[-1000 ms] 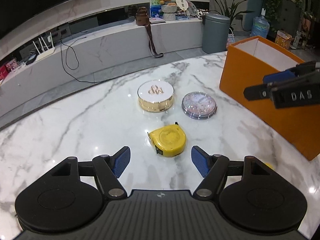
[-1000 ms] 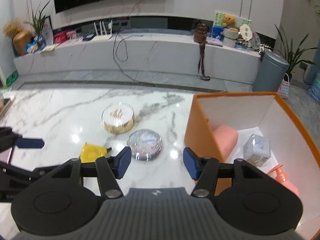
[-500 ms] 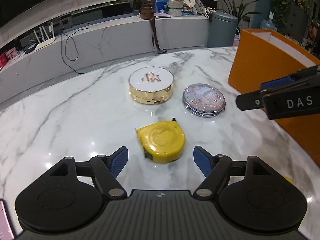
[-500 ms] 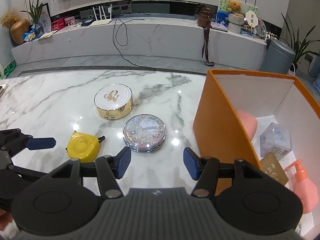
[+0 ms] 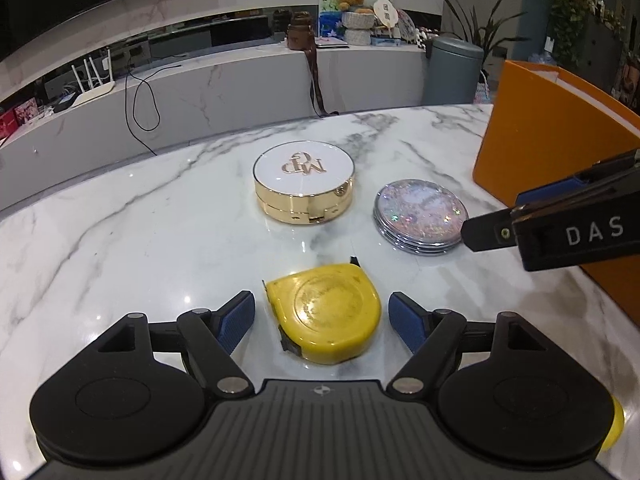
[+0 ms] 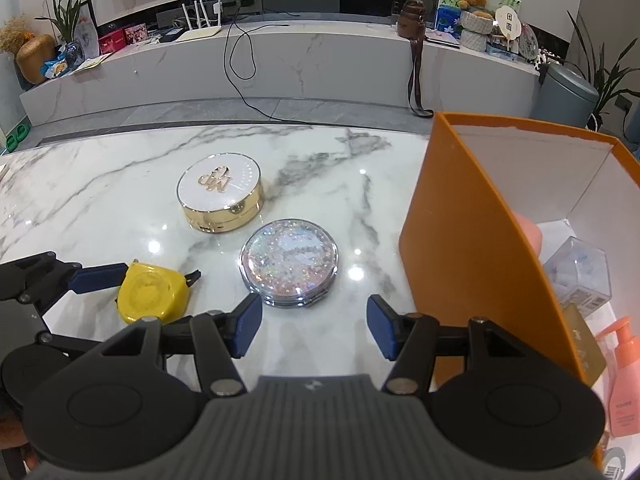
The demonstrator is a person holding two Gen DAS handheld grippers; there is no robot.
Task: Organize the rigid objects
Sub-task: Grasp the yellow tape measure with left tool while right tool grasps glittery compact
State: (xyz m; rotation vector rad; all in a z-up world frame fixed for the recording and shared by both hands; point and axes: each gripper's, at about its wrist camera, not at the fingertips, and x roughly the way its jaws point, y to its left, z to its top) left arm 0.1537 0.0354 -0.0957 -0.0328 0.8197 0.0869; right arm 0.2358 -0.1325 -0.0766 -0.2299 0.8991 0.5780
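On the white grey-veined marble table (image 5: 120,240) lie three loose items: a flat yellow plastic tape measure (image 5: 324,314), a round gold compact with a white monogrammed lid (image 5: 304,188) and a round glittery silver compact mirror (image 5: 420,218). The left gripper (image 5: 321,314) is spread wide with its blue pads either side of the tape measure; narrow gaps show on both sides, so the pads flank it without pressing. The right gripper (image 6: 314,320) is also unclenched and holds nothing, its blue pads hovering just in front of the glitter mirror, above bare marble. To the right stands an open orange cardboard box with white inner walls (image 6: 472,240), already holding a clear plastic cube (image 6: 580,276), a pink pump bottle (image 6: 626,376) and a rounded pink object (image 6: 528,232) partly hidden behind the box wall.
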